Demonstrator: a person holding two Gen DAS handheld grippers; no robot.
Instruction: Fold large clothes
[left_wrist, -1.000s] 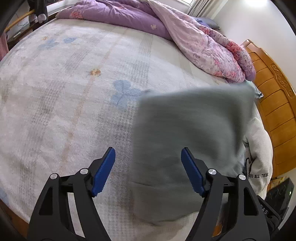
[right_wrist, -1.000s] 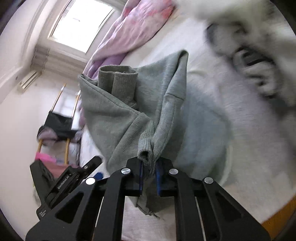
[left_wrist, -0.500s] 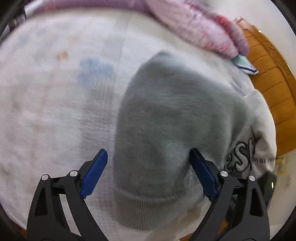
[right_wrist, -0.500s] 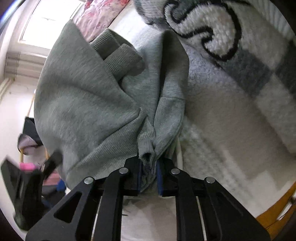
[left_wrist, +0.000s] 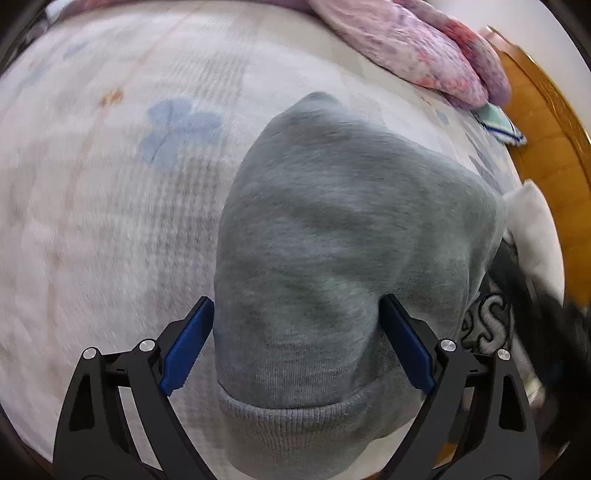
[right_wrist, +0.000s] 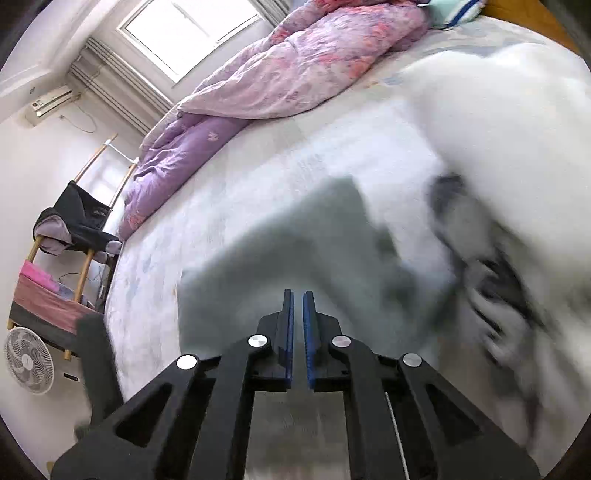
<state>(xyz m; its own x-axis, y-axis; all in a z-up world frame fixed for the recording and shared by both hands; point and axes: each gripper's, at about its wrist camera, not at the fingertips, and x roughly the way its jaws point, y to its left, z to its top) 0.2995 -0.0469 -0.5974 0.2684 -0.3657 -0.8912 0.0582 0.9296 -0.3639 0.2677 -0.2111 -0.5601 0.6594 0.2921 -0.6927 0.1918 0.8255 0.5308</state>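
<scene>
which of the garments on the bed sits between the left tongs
The grey sweatshirt, its ribbed hem nearest the open left tongs; the white lettered sweater lies off to the right.

The right hand-held gripper (right_wrist: 298, 339) has let go of the grey sweatshirt (right_wrist: 295, 254), jaws nearly together with nothing between them; it has drawn back. The sweatshirt now lies folded on the bed (left_wrist: 110, 184), between the left hand-held gripper's (left_wrist: 295, 347) spread fingers.

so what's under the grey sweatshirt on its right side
The grey sweatshirt overlaps a white lettered garment at its right edge and lies on the bedsheet; anything else beneath is covered.
</scene>
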